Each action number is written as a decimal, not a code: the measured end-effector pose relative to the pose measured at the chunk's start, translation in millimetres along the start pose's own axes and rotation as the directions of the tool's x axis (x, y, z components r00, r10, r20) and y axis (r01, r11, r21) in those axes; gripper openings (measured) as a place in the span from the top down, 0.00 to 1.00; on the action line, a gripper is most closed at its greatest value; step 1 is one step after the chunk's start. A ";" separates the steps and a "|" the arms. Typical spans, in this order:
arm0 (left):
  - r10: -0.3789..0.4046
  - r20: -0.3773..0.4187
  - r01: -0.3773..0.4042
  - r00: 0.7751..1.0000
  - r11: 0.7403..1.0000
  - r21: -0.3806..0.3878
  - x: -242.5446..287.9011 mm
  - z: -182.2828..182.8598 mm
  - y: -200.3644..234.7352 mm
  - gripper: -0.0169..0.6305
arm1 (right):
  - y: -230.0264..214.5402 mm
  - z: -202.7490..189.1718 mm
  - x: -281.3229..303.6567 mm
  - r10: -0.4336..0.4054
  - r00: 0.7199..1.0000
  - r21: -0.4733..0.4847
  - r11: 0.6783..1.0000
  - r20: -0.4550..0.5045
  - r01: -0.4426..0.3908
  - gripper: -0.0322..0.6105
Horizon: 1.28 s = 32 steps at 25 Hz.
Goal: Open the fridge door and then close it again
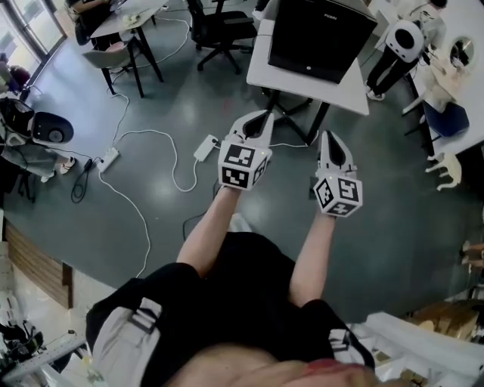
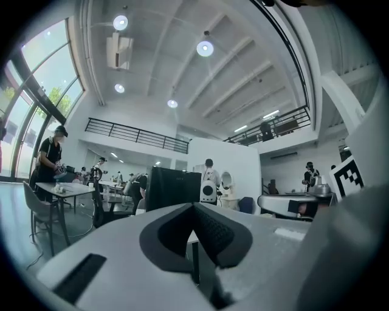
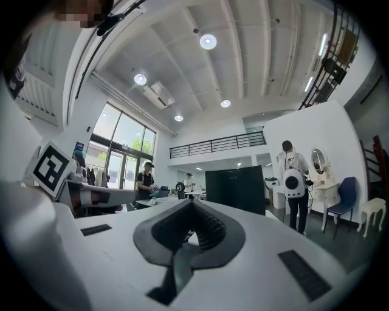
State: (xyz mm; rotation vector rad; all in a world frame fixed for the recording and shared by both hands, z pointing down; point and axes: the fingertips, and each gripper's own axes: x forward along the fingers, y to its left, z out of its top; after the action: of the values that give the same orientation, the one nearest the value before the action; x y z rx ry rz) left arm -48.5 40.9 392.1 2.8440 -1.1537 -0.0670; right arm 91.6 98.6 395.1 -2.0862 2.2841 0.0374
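Note:
A black boxy unit [image 1: 318, 36] stands on a white table [image 1: 306, 83] straight ahead of me; I see no handle or door seam on it. It also shows as a dark box beyond the jaws in the left gripper view [image 2: 174, 188] and in the right gripper view [image 3: 236, 189]. My left gripper [image 1: 261, 119] and right gripper [image 1: 330, 137] are held side by side at arm's length over the grey floor, short of the table. Both point level. The left gripper [image 2: 194, 209] and the right gripper [image 3: 191, 208] have their jaws closed together, with nothing between them.
White cables and a power strip [image 1: 206, 147] lie on the floor to the left of the grippers. Office chairs [image 1: 219, 30] and another table [image 1: 125, 23] stand at the back left. A white rounded machine [image 1: 399, 47] stands beside the table on the right. People stand far off.

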 end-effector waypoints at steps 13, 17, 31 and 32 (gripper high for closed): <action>0.024 0.016 -0.024 1.000 1.000 0.002 54.0 -1.1 31.8 0.99 | -22.0 -12.1 64.5 0.060 0.998 0.013 0.998 0.006 -0.060 0.96; 0.024 0.036 -0.023 0.999 1.000 -0.015 97.4 1.6 57.4 0.99 | -30.9 -14.9 111.8 0.088 0.996 -0.013 0.996 0.006 -0.088 0.96; -0.012 0.026 0.013 1.000 0.999 -0.049 304.6 10.5 198.2 0.99 | -78.7 -21.2 358.8 0.113 0.993 -0.024 0.993 -0.045 -0.115 0.96; -0.019 0.021 0.020 1.000 0.999 -0.048 317.7 9.2 205.8 0.99 | -82.8 -23.4 373.3 0.112 0.993 -0.022 0.993 -0.048 -0.113 0.96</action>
State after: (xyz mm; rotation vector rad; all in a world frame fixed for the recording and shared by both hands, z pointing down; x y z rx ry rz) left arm 35.8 -328.2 395.7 2.8187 -1.1130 -0.1237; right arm 140.0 -281.4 400.4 -1.9878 2.4384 0.0209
